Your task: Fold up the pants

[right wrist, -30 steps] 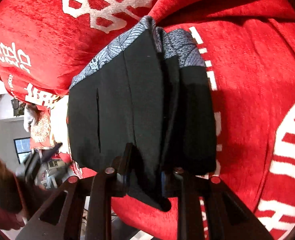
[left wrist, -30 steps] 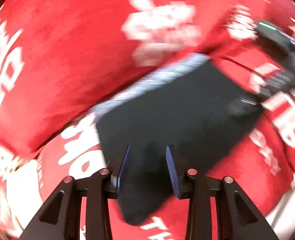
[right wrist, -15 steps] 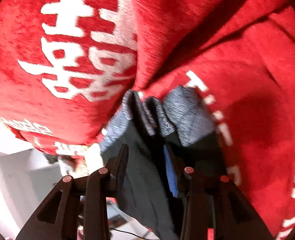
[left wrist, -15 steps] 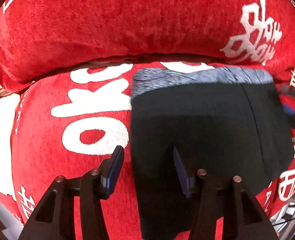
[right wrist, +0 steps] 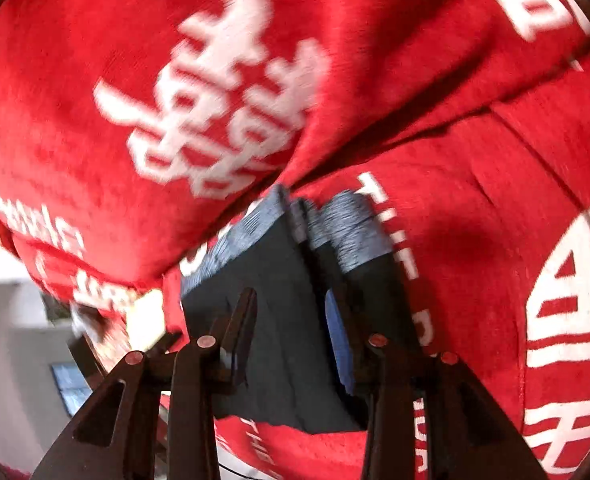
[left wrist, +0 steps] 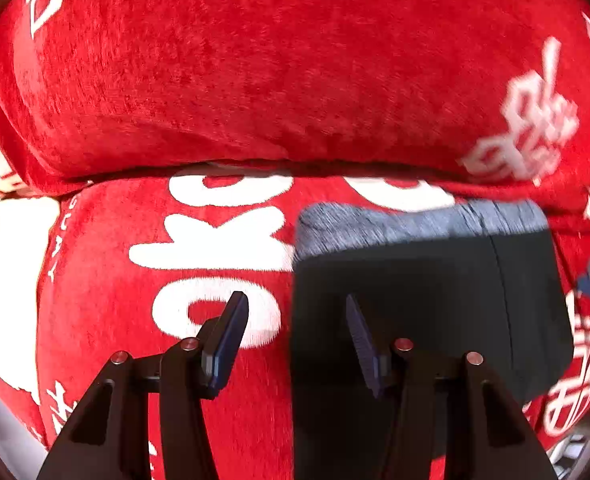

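Note:
The black pants [left wrist: 435,300] lie folded in a flat stack on the red sofa seat [left wrist: 135,300], their grey waistband [left wrist: 415,224] against the back cushion. My left gripper [left wrist: 295,298] hovers open over the stack's left edge. One finger is above the red seat, the other above the black cloth, and nothing is pinched. In the right wrist view, my right gripper [right wrist: 291,298] stands open over the stack's side, where the pants [right wrist: 271,256] and layered waistband [right wrist: 347,232] show. The top fold lies between its fingers; the blue pad is bare.
The red back cushion [left wrist: 255,80] with white lettering rises right behind the pants. Red seat [right wrist: 495,280] spreads on both sides of the stack. Past the sofa's end, pale room wall [right wrist: 15,340] shows at the lower left of the right wrist view.
Both grippers opened and let go of the pants. The left one rolled and slid left, so one finger now hangs over bare cushion. The right one lifted and tipped toward the back cushion.

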Demonstrator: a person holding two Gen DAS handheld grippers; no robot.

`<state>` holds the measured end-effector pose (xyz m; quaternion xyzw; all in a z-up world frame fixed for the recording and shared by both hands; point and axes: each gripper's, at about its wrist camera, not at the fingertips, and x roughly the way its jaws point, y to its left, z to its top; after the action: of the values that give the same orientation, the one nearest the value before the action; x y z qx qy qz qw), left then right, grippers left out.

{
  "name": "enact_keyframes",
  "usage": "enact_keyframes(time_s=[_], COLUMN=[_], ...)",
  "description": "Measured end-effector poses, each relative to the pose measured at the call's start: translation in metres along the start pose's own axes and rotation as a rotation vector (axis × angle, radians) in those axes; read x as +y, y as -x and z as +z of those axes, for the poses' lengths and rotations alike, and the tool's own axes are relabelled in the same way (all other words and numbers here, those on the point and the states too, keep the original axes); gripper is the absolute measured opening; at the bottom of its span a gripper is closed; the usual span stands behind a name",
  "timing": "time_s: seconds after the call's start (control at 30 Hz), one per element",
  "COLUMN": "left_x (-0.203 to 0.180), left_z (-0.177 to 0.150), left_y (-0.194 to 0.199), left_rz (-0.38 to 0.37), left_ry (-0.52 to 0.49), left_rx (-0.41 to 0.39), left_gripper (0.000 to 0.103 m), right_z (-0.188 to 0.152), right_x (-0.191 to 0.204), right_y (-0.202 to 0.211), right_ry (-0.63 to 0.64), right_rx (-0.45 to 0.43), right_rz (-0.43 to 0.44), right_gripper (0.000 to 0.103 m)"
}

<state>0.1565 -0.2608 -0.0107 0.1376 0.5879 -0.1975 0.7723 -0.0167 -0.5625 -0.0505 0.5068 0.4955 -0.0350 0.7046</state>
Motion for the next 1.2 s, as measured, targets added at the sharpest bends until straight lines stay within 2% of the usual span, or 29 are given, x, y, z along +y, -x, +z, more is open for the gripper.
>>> enact_keyframes(time_s=[0.13, 0.27, 0.33, 0.63, 0.7, 0.73, 0.8, 0.97, 1.07, 1.2], left_x=[-0.003, -0.007, -0.009, -0.008, -0.009, -0.009, -0.011, -0.016, -0.019, -0.022], left_z=[0.001, -0.009, -0.01, -0.029, -0.033, -0.036, -0.04, -0.049, -0.051, -0.053], left_y=[-0.028, -0.034, -0.03, -0.009, -0.006, -0.005, -0.001, -0.006, -0.004, -0.003], left_rz=[-0.009, 0.02, 0.02, 0.044, 0.047, 0.047, 0.044, 0.043, 0.052, 0.031], left_ry=[-0.001, -0.013, -0.022, -0.048, -0.055, -0.054, -0.058, -0.074, -0.086, -0.09], left_rx=[0.056, 0.057, 0.061, 0.097, 0.098, 0.099, 0.089, 0.13, 0.128, 0.142], left_gripper=[0.053, 0.053, 0.053, 0.053, 0.07, 0.087, 0.088, 0.088, 0.088, 0.089], right_z=[-0.014, -0.035, -0.045, -0.059, -0.06, -0.062, -0.065, -0.071, -0.075, -0.079], right_x=[0.039, 0.047, 0.041, 0.031, 0.031, 0.033, 0.034, 0.04, 0.041, 0.043], right_y=[-0.026, -0.057, -0.065, -0.049, -0.042, -0.042, -0.038, -0.034, -0.032, -0.028], right_ry=[0.116, 0.219, 0.246, 0.214, 0.205, 0.199, 0.185, 0.17, 0.162, 0.164], right_rx=[0.044, 0.128, 0.15, 0.124, 0.116, 0.111, 0.105, 0.099, 0.098, 0.104], right_rz=[-0.035, -0.22, -0.275, -0.262, -0.263, -0.265, -0.264, -0.261, -0.265, -0.273], right_gripper=[0.04, 0.04, 0.037, 0.037, 0.037, 0.037, 0.039, 0.046, 0.047, 0.053])
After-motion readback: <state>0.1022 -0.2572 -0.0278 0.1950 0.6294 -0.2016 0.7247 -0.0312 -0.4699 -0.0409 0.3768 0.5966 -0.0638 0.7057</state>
